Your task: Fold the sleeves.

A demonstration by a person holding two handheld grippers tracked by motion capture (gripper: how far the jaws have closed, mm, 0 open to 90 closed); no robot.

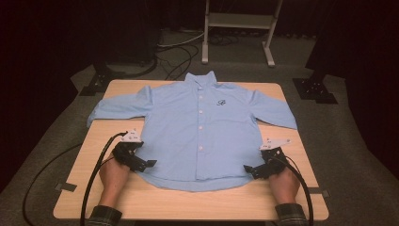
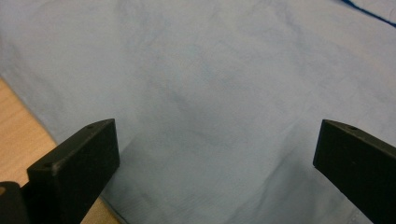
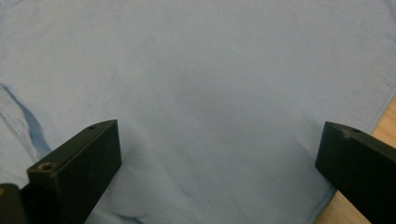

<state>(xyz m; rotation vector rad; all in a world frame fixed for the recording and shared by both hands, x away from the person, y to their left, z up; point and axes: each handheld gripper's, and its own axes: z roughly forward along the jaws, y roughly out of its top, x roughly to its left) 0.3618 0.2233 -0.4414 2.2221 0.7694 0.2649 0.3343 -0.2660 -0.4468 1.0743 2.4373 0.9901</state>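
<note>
Left gripper [image 1: 149, 163] and right gripper [image 1: 246, 168] gape at the shirt's [image 1: 200, 127] lower corners

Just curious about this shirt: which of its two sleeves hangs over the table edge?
The sleeve on the left gripper's side: its cuff droops past the table edge, while the other sleeve lies on the tabletop.
</note>
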